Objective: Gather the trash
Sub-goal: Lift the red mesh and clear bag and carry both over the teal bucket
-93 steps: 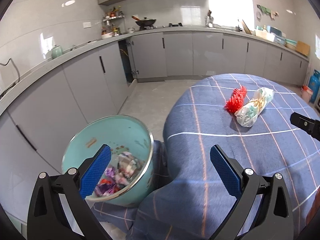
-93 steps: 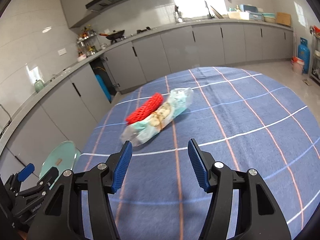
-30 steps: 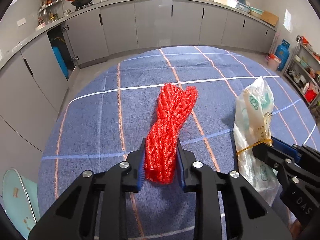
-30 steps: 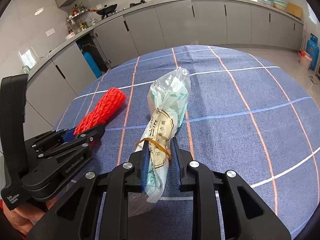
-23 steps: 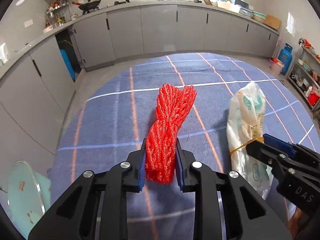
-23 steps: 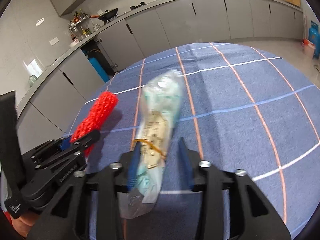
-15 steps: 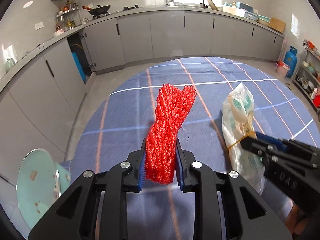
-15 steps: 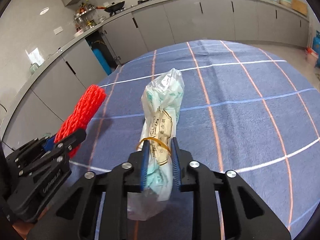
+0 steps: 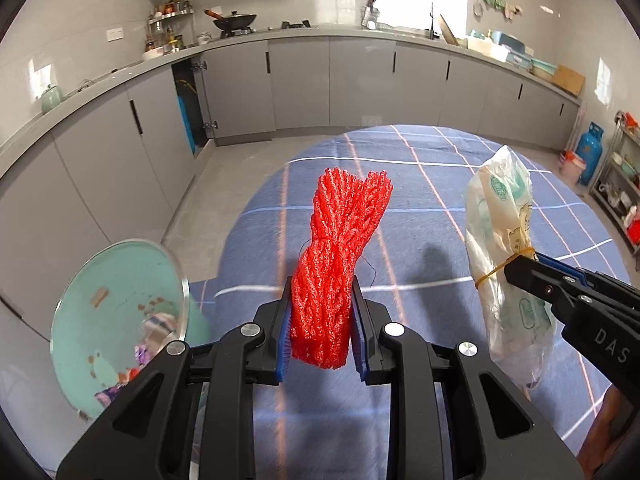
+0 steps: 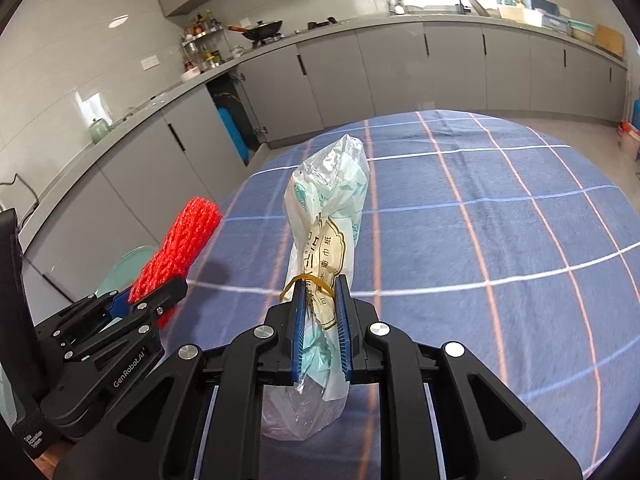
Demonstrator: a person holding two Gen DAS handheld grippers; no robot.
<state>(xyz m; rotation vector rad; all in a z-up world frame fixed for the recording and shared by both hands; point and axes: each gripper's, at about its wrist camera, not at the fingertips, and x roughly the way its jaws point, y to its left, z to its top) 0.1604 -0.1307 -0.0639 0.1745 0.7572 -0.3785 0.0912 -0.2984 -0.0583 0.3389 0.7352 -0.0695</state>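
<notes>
The left claw (image 9: 320,340) pinched a bundle of bright red plastic mesh netting (image 9: 340,256) between its blue pads, the bundle rising up and away from the fingertips, clear of the round counter (image 9: 440,208) under its blue cloth crossed with white and orange lines. Below and to the left of that claw, off the counter's edge, stood a pale teal metal bin (image 9: 116,304) with scraps of coloured trash in its bottom. To the right of the left claw, the right claw (image 10: 320,336) clamped a crumpled clear plastic bag printed in green and bound with a yellow rubber band (image 10: 324,240); its jaws had just been closing, with the bag between them, and the pads pressed into the wrapper just below the band. The bag stood up ahead of the fingertips, its loose lower end hanging beneath them above the cloth. Grey kitchen cabinets (image 10: 400,68) lined the wall beyond both claws.
</notes>
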